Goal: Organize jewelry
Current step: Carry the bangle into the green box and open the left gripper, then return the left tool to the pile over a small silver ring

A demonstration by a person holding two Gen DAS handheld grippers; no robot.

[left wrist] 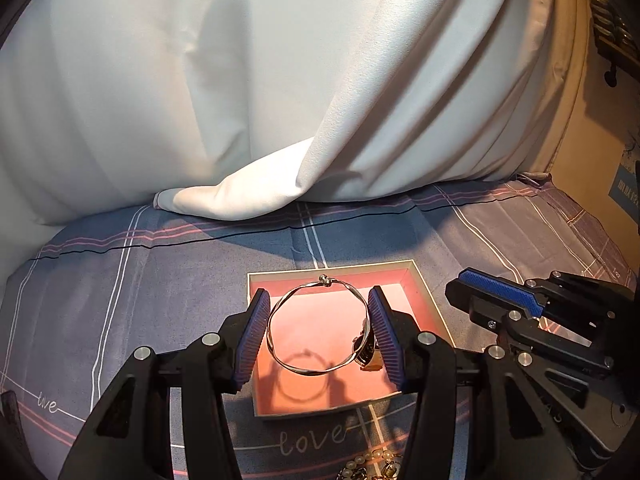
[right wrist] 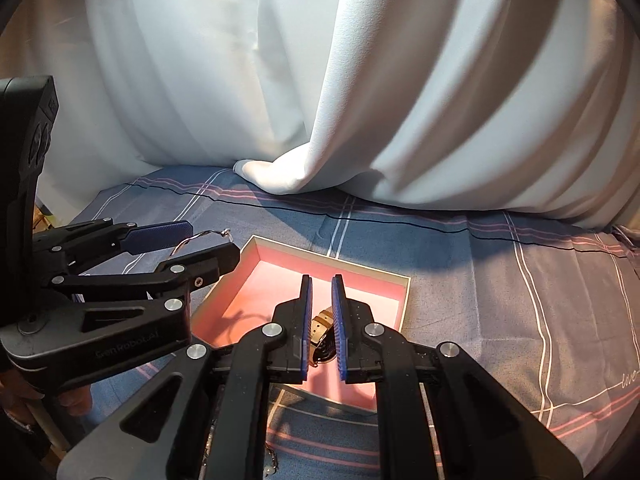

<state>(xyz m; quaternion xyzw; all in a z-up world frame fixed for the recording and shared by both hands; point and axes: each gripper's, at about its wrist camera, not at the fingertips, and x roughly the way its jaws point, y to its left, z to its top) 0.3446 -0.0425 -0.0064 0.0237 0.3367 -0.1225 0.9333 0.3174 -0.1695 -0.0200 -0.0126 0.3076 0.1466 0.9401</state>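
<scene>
A silver twisted bangle (left wrist: 318,326) is held between the blue pads of my left gripper (left wrist: 318,308), above a shallow pink-lined box (left wrist: 416,280) on the bed; its shadow falls on the box floor. A gold watch (left wrist: 366,350) lies in the box at the right. In the right wrist view my right gripper (right wrist: 321,296) hovers over the box (right wrist: 280,258) with its jaws nearly closed and nothing between them; the watch (right wrist: 322,326) lies below them. The left gripper (right wrist: 188,246) with the bangle (right wrist: 200,237) shows at the left.
The box rests on a blue plaid sheet (left wrist: 160,280) printed with "love". A white curtain (left wrist: 280,80) hangs behind. A pearl and gold chain necklace (left wrist: 372,464) lies on the sheet at the near edge. A cardboard box (left wrist: 592,152) stands at right.
</scene>
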